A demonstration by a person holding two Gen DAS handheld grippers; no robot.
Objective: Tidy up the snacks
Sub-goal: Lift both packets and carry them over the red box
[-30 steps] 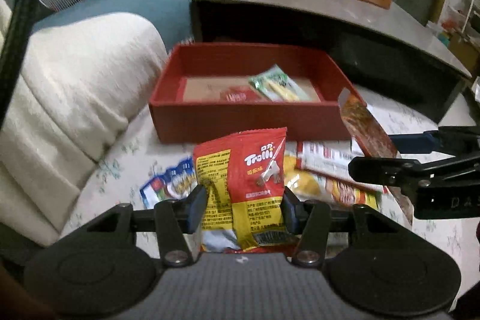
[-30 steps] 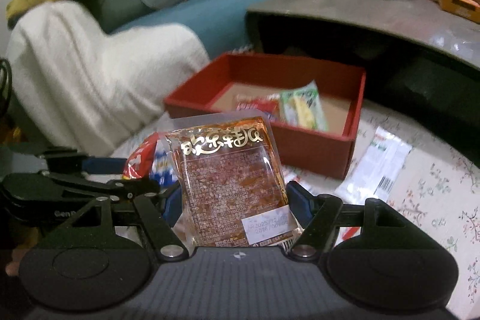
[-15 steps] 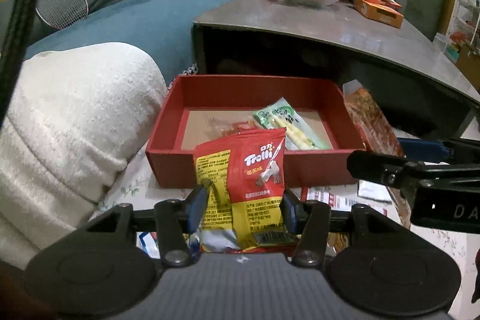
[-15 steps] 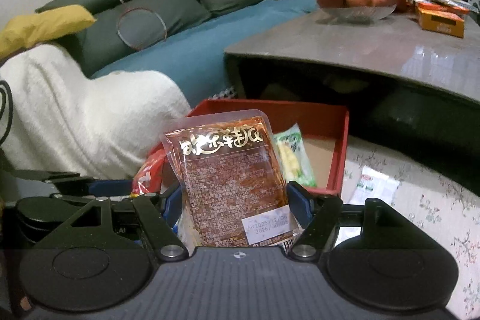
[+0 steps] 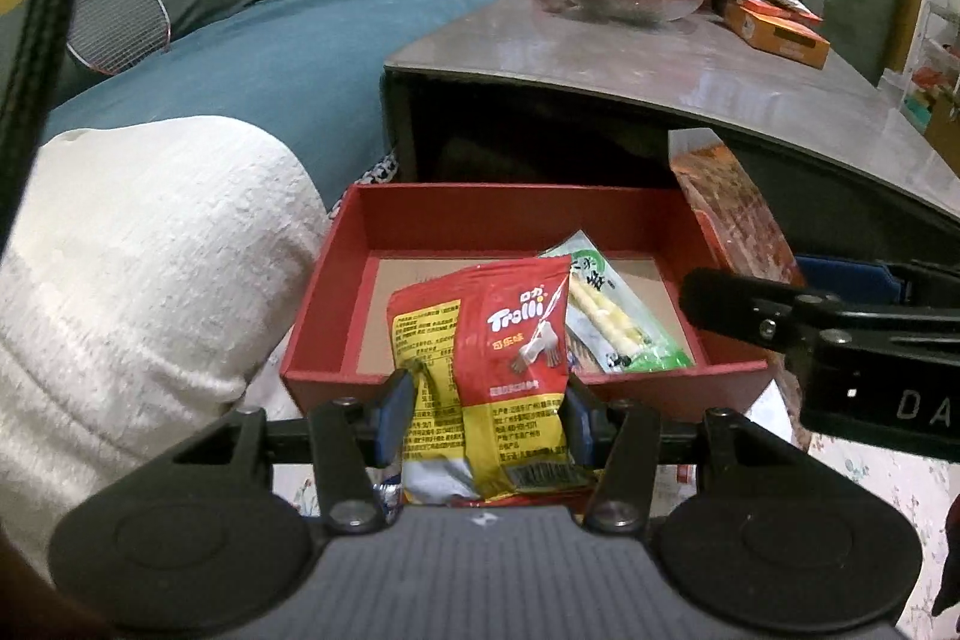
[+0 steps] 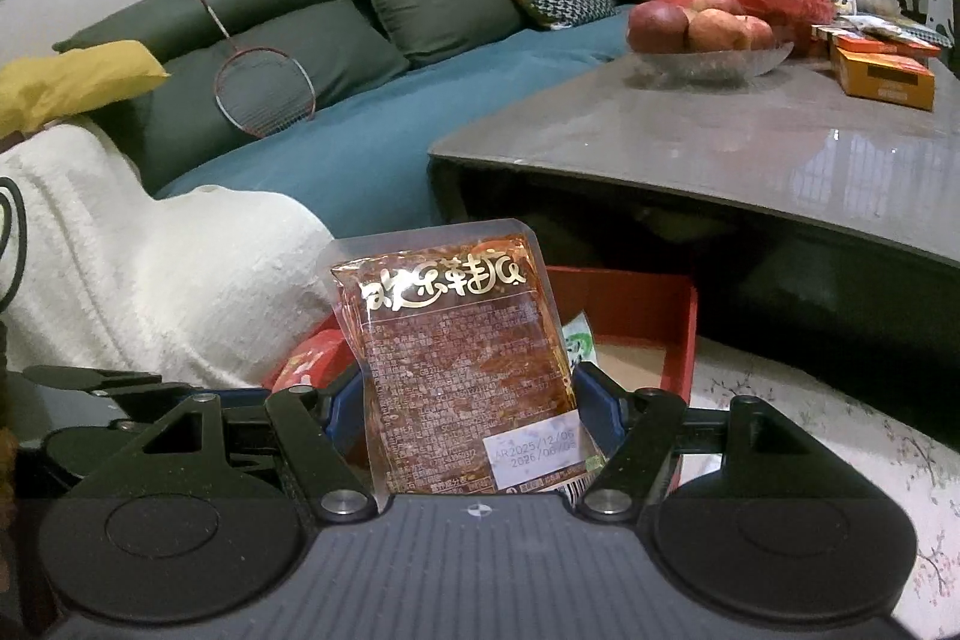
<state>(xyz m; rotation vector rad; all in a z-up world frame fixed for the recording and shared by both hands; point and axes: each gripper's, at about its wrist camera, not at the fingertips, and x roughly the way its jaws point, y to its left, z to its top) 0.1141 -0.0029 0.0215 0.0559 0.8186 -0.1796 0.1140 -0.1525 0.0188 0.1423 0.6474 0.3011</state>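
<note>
Above the near wall of the red box (image 5: 618, 388), the left gripper (image 5: 489, 421) has its jaws clamped on a light, crinkly Trolli bag (image 5: 498, 364) while the right gripper (image 6: 474, 415) pinches a slick, floppy clear spicy packet (image 6: 456, 358), both held low across their soft bodies

three snack packets (image 5: 480, 370), one red box (image 5: 336, 304), two grippers (image 5: 486, 421).
</note>
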